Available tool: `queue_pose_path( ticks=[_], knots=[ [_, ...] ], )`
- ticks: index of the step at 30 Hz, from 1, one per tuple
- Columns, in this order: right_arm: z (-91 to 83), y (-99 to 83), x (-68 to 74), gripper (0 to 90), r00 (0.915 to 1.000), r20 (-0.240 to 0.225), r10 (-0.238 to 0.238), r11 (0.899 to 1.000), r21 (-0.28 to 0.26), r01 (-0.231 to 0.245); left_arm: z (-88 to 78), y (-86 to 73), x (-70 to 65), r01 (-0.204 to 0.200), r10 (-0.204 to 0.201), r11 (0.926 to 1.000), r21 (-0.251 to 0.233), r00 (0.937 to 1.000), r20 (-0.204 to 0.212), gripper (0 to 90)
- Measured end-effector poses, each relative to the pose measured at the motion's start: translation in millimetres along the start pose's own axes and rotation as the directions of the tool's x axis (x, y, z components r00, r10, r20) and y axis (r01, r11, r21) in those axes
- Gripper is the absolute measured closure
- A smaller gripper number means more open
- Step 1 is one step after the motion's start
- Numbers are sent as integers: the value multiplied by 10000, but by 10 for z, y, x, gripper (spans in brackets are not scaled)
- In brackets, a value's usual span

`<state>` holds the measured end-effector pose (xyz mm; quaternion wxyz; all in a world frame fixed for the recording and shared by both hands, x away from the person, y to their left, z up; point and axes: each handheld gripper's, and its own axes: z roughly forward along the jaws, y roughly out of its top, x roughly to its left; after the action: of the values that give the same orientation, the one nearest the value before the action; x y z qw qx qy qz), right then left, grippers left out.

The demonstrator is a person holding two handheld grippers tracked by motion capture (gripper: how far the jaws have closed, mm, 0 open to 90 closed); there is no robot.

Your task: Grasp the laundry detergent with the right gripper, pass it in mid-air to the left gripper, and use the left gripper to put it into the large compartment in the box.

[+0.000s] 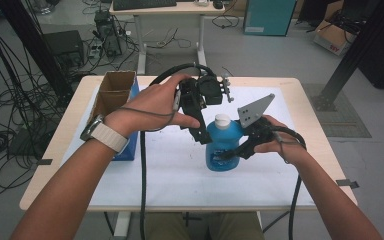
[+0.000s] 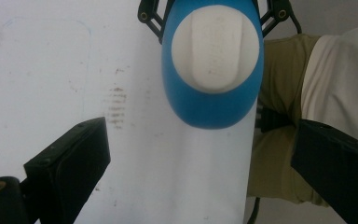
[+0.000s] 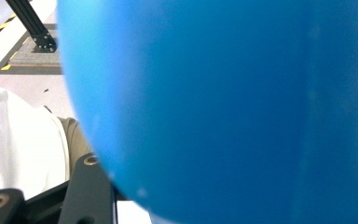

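Bottle held still for its cap.
The right gripper [image 1: 230, 152] squeezes the bottle [image 1: 223, 147] (upright) so the wide-open left gripper [image 1: 200, 131] can grab the cap [image 2: 216, 51].

The blue bottle [image 1: 223, 147] is looking like smooth, glossy plastic, its white cap [image 2: 216, 50] matt, the worktop [image 1: 310, 115] showing pale wood.

A blue bottle [image 3: 223, 107] is seen very close, pressed against the black jaw at the bottom left.
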<state>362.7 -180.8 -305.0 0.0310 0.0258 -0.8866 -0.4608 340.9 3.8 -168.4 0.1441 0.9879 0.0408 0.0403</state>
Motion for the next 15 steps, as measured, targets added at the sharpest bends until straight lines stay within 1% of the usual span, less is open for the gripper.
queue_pose_path(
  ticks=[1, 2, 3, 5, 6, 7, 11, 15],
  knots=[
    [0, 1, -2, 428, 10000, 3, -26, 10000, -17, 26, 10, -2, -13, 179, -180, 9997, -148, 9998, -38, 51],
    [0, 1, -1, 428, 10000, 9, -22, 10000, -13, 22, 13, -2, -14, 179, -180, 9998, -128, 9998, -61, 51],
    [0, 4, -1, 428, 10000, 8, -38, 10000, -13, 38, 5, 0, -2, 22, -22, 10000, 39, 10000, -17, 51],
    [-1, 4, -2, 428, 10000, 3, -40, 10000, -25, 40, 3, -1, -1, 6, -6, 10000, 30, 10000, -26, 51],
    [-1, 4, 0, 428, 10000, 2, -21, 10000, -12, 21, 9, -3, -10, 152, -153, 9998, -88, 9999, -13, 51],
    [1, 3, -1, 428, 10000, -10, -16, 10000, -3, 16, 3, -2, -1, 9, -9, 10000, 36, 10000, -18, 51],
    [6, 0, 0, 428, 10000, -15, 7, 10000, 28, -7, 8, -5, -5, 13, -13, 10000, 27, 10000, -64, 51],
    [4, -1, -3, 428, 10000, 0, 33, 10000, 2, -33, 9, -7, -2, 61, -61, 10000, 58, 10000, -12, 52]
  ],
)
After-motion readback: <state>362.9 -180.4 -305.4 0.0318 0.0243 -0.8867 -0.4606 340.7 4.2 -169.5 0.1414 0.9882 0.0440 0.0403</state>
